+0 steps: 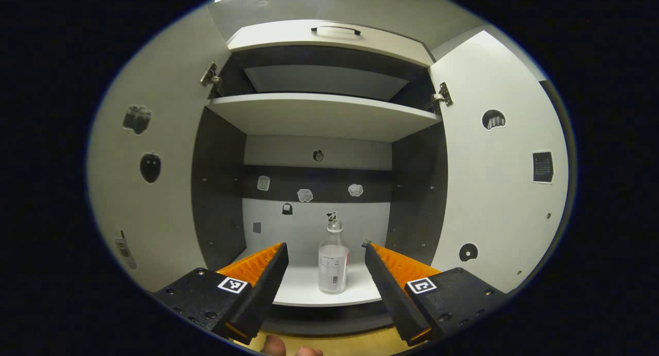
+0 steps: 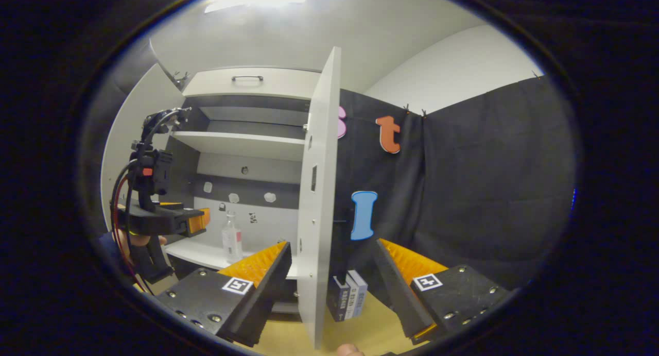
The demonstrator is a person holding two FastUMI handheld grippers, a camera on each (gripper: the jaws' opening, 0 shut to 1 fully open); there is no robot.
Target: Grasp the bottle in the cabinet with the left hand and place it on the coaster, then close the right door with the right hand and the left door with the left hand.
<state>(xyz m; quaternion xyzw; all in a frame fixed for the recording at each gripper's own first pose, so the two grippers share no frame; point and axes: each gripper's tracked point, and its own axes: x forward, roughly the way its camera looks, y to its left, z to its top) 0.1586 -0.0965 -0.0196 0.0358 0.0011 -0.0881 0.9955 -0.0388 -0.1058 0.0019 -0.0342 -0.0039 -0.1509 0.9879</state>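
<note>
A clear bottle (image 1: 333, 260) with a white label stands upright on the cabinet's lower shelf (image 1: 309, 294), near its front edge. My left gripper (image 1: 324, 245) is open in front of the shelf, its fingers either side of the bottle but short of it. In the right gripper view the bottle (image 2: 231, 239) stands on the shelf and the left gripper (image 2: 193, 219), held by a hand, points at it from the left. My right gripper (image 2: 332, 242) is open, with the edge of the open right door (image 2: 316, 191) between its fingers, untouched. The left door (image 1: 149, 181) stands open.
An upper shelf (image 1: 319, 114) spans the cabinet above the bottle. Small boxes (image 2: 347, 294) stand on the wooden tabletop (image 2: 370, 325) to the right of the right door. Stickers dot the doors and back panel. Black cloth closes the booth on the right.
</note>
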